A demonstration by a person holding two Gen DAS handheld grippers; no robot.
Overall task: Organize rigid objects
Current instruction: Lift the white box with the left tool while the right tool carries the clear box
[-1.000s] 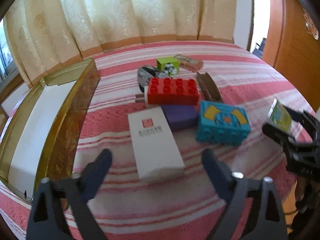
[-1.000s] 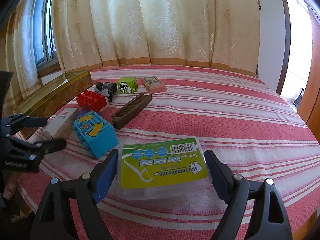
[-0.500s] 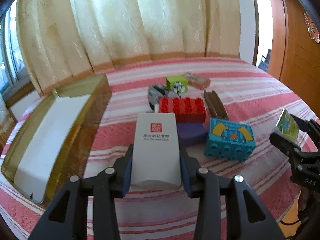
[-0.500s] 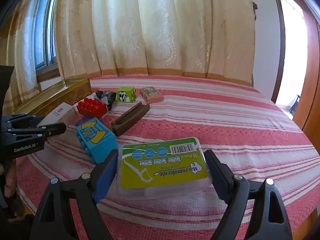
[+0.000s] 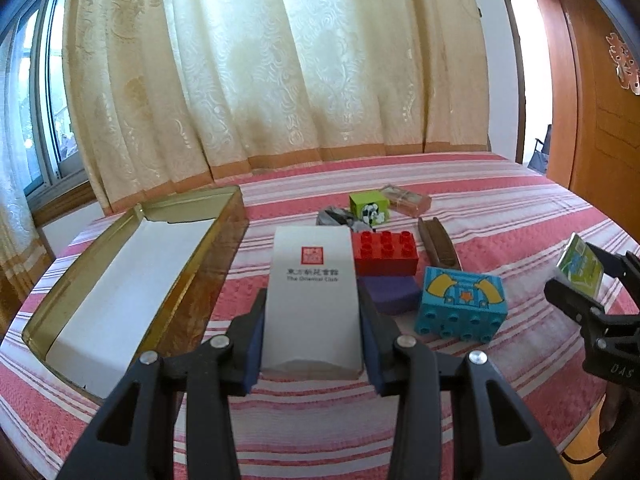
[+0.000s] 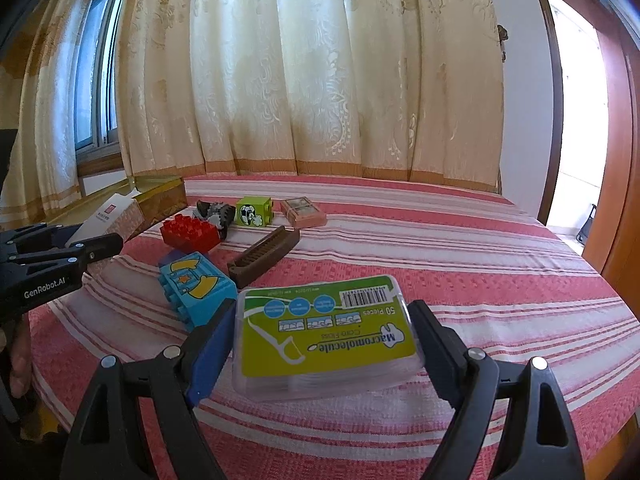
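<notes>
My left gripper (image 5: 312,336) is shut on a white carton (image 5: 313,300) with a red seal, lifted and tilted off the striped bedspread. The same white carton (image 6: 110,218) shows at far left in the right wrist view, clamped by the left gripper (image 6: 80,248). My right gripper (image 6: 320,344) is shut on a clear floss-pick box with a green label (image 6: 328,332), held above the cloth. In the left wrist view that floss-pick box (image 5: 580,270) sits at the right edge, inside the right gripper (image 5: 580,280). An open gold tin (image 5: 192,280) with a white lining lies to the left.
Between the grippers lie a blue toy brick (image 5: 460,304), a red brick (image 5: 386,254), a purple block (image 5: 392,294), a brown comb-like piece (image 5: 438,242), a green cube (image 5: 370,206), a pink box (image 5: 406,198) and a grey toy (image 5: 334,216). Curtains hang behind; a wooden door (image 5: 600,120) stands right.
The left jaws closed on the white carton and raised its near end off the bedspread. The right gripper kept the floss-pick box and tipped slightly upward.
</notes>
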